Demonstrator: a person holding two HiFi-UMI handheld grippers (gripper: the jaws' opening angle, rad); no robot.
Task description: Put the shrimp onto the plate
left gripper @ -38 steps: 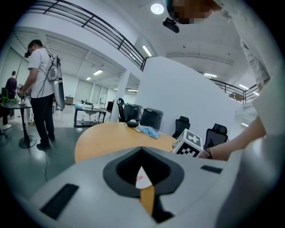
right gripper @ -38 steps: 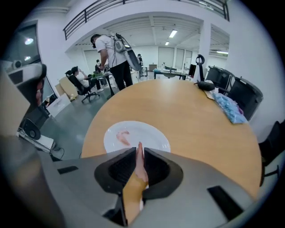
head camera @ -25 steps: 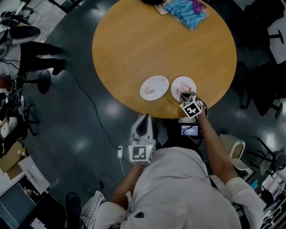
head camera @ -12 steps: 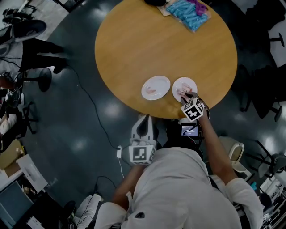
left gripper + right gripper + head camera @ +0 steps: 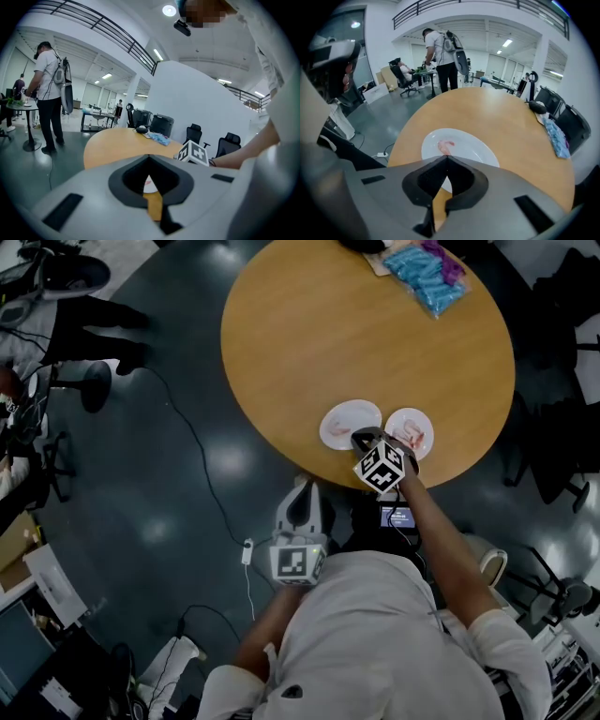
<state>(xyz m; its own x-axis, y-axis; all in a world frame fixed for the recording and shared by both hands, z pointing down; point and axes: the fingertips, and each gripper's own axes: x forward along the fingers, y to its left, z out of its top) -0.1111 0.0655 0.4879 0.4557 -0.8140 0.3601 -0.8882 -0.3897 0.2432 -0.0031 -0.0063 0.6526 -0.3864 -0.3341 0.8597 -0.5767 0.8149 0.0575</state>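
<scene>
White plate sits just ahead of the right gripper's pressed-together jaws, likely the drop spot; the left gripper, jaws closed too, hangs back.

A round wooden table fills the upper centre of the head view and stands on a dark, glossy floor. Near the table's lower edge two plates lie side by side, close but apart: a white plate on the left and a second white plate to its right. At the upper right rim lies a blue packet, with the corner of a tan sheet showing beside it. A dark object sits at the top edge, cut off by the frame.
</scene>
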